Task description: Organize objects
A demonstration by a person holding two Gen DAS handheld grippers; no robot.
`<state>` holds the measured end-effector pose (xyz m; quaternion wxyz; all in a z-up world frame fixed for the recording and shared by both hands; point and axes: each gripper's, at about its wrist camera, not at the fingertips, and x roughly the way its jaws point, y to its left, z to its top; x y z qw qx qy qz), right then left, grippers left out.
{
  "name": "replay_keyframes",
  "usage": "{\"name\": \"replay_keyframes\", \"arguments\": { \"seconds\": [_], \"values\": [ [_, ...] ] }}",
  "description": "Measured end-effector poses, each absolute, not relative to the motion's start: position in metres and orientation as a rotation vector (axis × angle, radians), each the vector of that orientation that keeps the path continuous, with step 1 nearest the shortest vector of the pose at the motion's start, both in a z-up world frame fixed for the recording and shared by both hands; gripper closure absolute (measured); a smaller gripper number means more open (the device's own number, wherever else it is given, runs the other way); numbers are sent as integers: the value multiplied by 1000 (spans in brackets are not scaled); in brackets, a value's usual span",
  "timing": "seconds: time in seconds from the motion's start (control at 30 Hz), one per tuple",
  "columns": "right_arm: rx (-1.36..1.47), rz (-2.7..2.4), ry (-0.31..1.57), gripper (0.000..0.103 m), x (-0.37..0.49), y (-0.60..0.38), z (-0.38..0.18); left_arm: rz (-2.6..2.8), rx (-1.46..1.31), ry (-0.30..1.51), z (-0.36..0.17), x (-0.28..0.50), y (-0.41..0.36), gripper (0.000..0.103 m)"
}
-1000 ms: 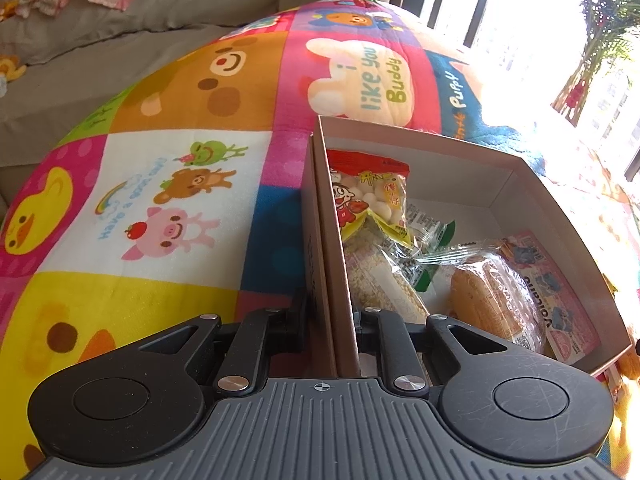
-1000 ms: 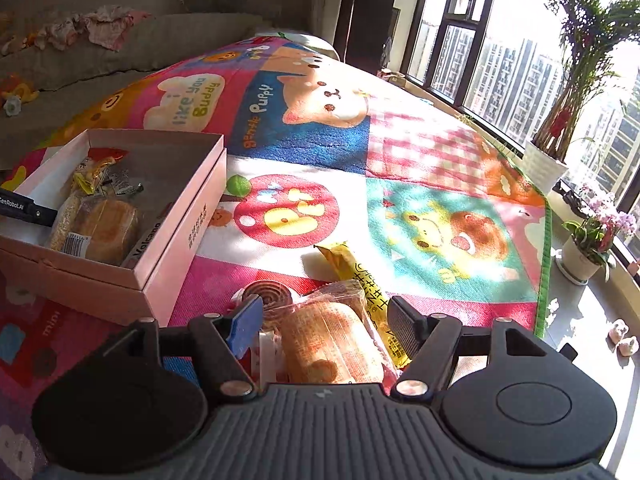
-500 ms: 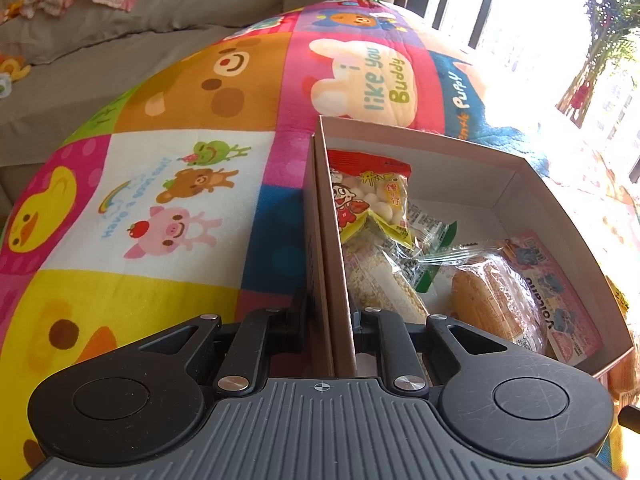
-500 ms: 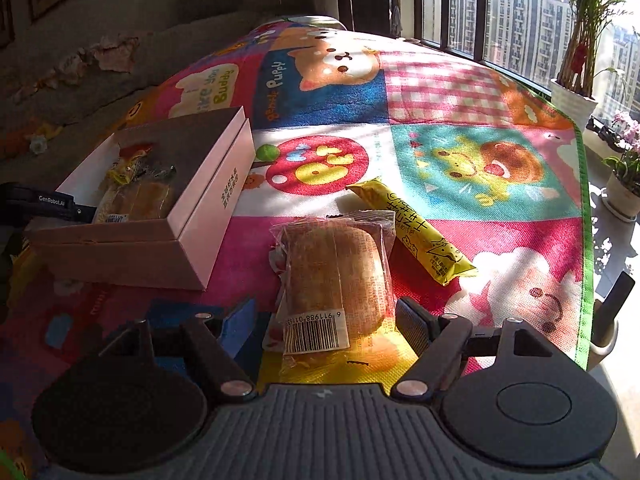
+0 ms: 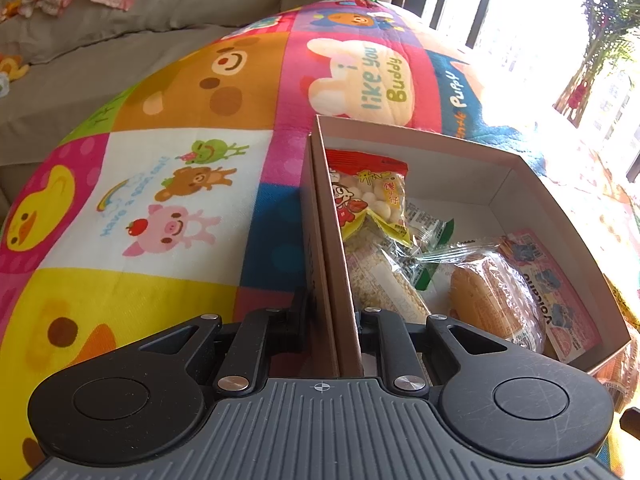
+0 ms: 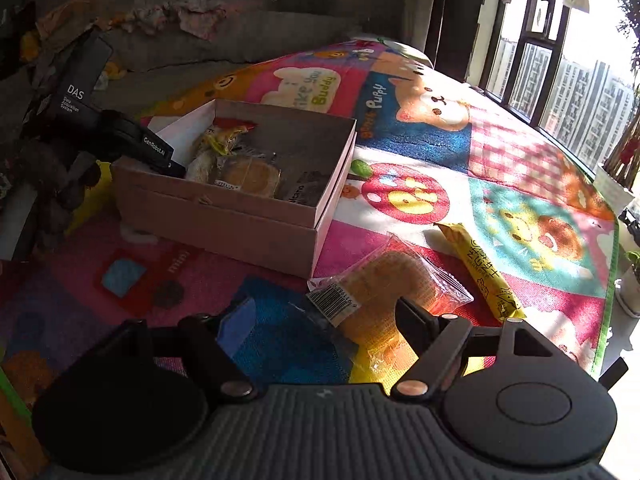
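My left gripper [image 5: 331,316] is shut on the left wall of a pink cardboard box [image 5: 326,208], one finger outside and one inside. The box [image 6: 256,224] holds a red-and-yellow snack bag [image 5: 370,196], a rice cracker pack [image 5: 384,276], a wrapped bun [image 5: 494,300] and a pink packet [image 5: 556,304]. My right gripper [image 6: 324,320] is open above the mat, with a wrapped bread [image 6: 384,292] lying between its fingers, not gripped. A yellow snack stick [image 6: 480,268] lies to the right of the bread. The left gripper [image 6: 156,152] shows at the box's left wall.
A colourful cartoon play mat [image 5: 168,184] covers the surface. A grey sofa [image 5: 120,36] with clothes lies behind. Windows and potted plants [image 6: 618,168] stand along the right edge of the mat. A small green object [image 6: 360,168] lies beside the box.
My right gripper has swung left and risen, and the box is now closer ahead. The bread now lies angled to the right between the fingers. The left gripper holds still on the box.
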<state>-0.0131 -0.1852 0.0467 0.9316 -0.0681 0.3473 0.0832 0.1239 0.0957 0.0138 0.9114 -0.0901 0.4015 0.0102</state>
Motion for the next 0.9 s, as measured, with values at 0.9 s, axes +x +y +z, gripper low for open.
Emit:
{"name": "replay_keyframes", "arguments": {
  "seconds": [0.9],
  "values": [
    [-56, 337, 901, 46, -32, -185, 31, 13, -181, 837, 13, 124, 97, 86]
  ]
}}
